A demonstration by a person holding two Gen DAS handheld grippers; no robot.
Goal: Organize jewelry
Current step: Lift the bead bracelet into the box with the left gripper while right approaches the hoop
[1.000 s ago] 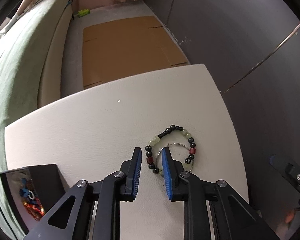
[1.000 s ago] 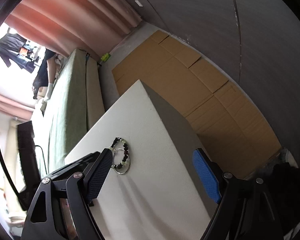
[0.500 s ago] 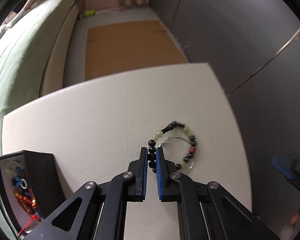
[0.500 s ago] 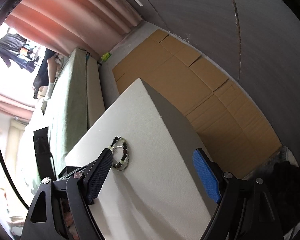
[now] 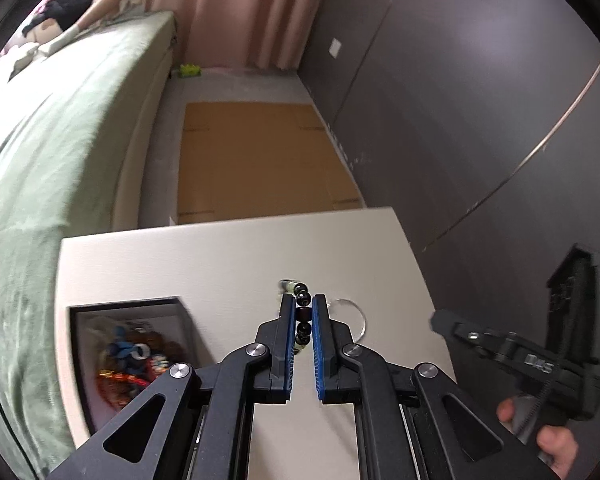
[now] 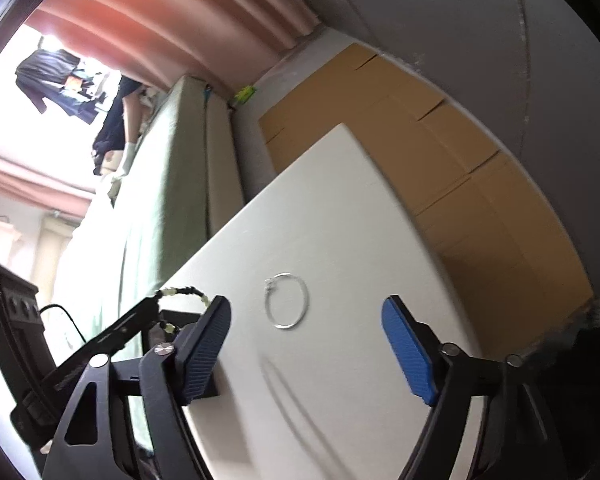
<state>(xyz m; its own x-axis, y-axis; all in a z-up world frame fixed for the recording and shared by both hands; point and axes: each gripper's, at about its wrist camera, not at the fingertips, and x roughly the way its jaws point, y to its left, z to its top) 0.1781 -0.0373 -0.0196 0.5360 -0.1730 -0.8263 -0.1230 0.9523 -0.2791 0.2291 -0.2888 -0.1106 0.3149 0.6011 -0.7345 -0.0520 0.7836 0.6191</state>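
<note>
Beaded bracelet (image 5: 302,317) is clamped between the blue pads of the left gripper (image 5: 303,322), lifted clear of the white table (image 5: 220,256). Dark, red and pale green beads show in the gap between the jaws; in the right wrist view the strand (image 6: 184,293) arcs out from the left gripper's fingers above the table edge. Silver wire hoop (image 6: 286,300) lies flat on the table on its own, apart from the bracelet, just right of the left gripper's fingertips in the left wrist view (image 5: 350,316). Right gripper (image 6: 306,344) is spread wide with nothing between the pads, hovering above the table with the hoop ahead between its fingers. Black jewelry box (image 5: 130,344) sits open at the table's left side, near the left gripper, with blue, red and orange pieces inside. Green sofa (image 5: 52,152) runs along the left; flattened cardboard (image 5: 260,160) on the floor beyond the table.
</note>
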